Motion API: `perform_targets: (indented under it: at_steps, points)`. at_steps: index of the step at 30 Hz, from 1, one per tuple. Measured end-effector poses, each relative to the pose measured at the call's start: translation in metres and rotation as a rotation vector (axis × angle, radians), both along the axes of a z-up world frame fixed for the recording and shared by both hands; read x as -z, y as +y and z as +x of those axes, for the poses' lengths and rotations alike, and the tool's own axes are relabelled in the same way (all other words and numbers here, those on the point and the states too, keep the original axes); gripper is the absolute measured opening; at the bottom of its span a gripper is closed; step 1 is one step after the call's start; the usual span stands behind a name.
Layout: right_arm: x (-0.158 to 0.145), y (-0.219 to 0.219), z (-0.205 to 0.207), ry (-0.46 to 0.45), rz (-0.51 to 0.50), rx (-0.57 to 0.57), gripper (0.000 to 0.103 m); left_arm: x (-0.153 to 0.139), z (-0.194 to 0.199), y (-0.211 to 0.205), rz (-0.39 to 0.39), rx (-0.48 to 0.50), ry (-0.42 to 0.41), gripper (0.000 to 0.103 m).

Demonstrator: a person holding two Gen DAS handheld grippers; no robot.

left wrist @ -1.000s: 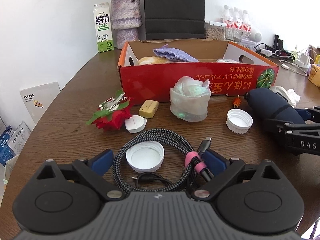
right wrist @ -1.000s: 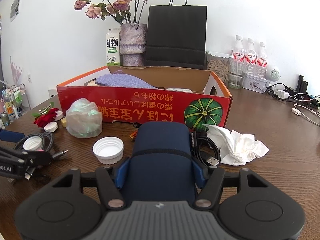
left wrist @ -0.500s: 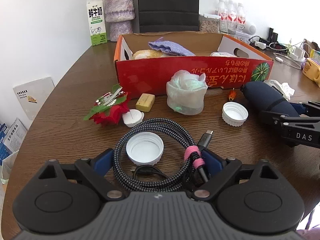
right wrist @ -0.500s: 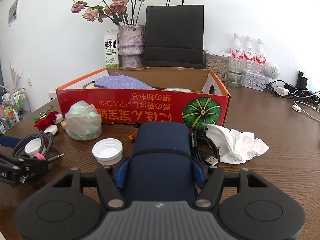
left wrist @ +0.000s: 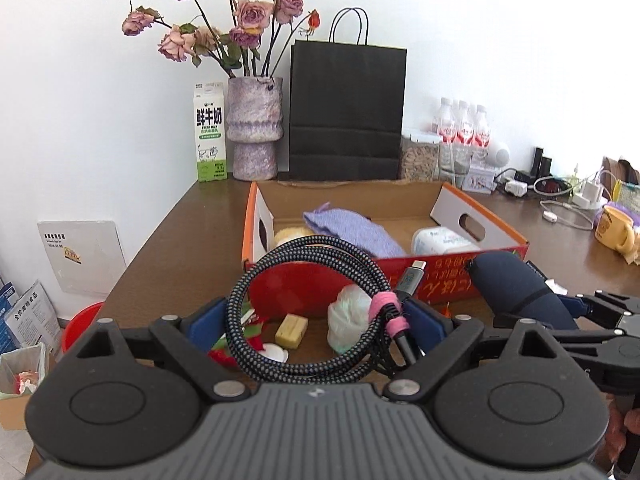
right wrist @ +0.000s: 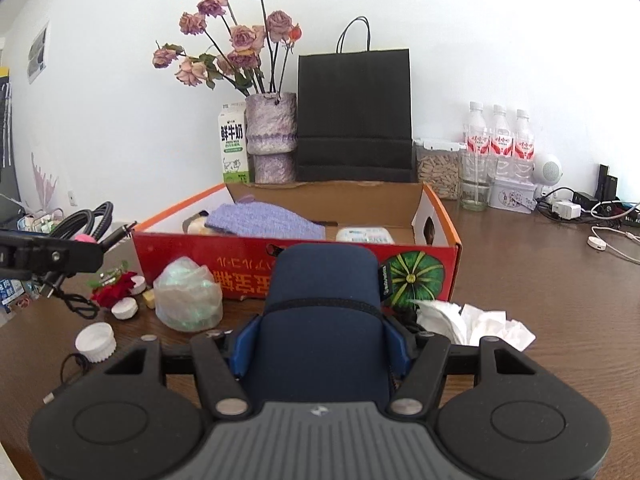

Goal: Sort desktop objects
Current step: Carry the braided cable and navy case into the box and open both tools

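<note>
My left gripper (left wrist: 318, 320) is shut on a coiled black-and-white braided cable (left wrist: 312, 250) with a pink tie (left wrist: 386, 308). It holds the coil in the air in front of the red cardboard box (left wrist: 460, 276). My right gripper (right wrist: 320, 344) is shut on a navy blue pouch (right wrist: 322, 280), just before the box's front wall (right wrist: 240, 248). In the right wrist view the left gripper (right wrist: 48, 256) and its cable (right wrist: 88, 216) hang at the far left. A purple knitted cloth (left wrist: 348, 228) and a white pack (left wrist: 440, 240) lie in the box.
On the table before the box lie a wadded plastic bag (right wrist: 188, 296), two white caps (right wrist: 96, 342) (right wrist: 125, 308), a red rose (right wrist: 114, 290), a yellow block (right wrist: 149, 299) and crumpled tissue (right wrist: 476, 320). Behind the box stand a vase (right wrist: 272, 136), a milk carton (right wrist: 233, 144), a black bag (right wrist: 354, 120) and bottles (right wrist: 500, 140).
My left gripper has risen with the cable coil, lifting it off the table; the white cap that lay inside the coil stays below. The right gripper keeps its hold on the pouch in about the same place.
</note>
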State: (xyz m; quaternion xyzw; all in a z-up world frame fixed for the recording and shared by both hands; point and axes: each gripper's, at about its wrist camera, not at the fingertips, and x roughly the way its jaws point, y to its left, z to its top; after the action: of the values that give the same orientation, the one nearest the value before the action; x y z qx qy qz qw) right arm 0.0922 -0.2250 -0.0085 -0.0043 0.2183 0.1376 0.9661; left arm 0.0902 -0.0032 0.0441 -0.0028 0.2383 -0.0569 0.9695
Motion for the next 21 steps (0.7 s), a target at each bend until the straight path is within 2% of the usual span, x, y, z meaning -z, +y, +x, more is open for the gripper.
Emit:
perform_targets:
  at_steps: [6,12,18,21]
  points:
    - [-0.023,0.001,0.018,-0.074,0.017,0.004,0.062,-0.017,0.03,-0.01,-0.066,-0.01,-0.052,0.094]
    - [-0.039,0.0,0.059,-0.116,0.033,0.033,0.062,-0.025,0.073,-0.016,-0.123,-0.056,-0.077,0.094]
    - [-0.048,0.004,0.11,-0.134,0.05,0.054,0.062,-0.024,0.12,-0.024,-0.146,-0.112,-0.082,0.094]
    - [-0.047,0.011,0.14,-0.123,0.039,0.064,0.062,-0.019,0.146,-0.029,-0.133,-0.139,-0.084,0.094]
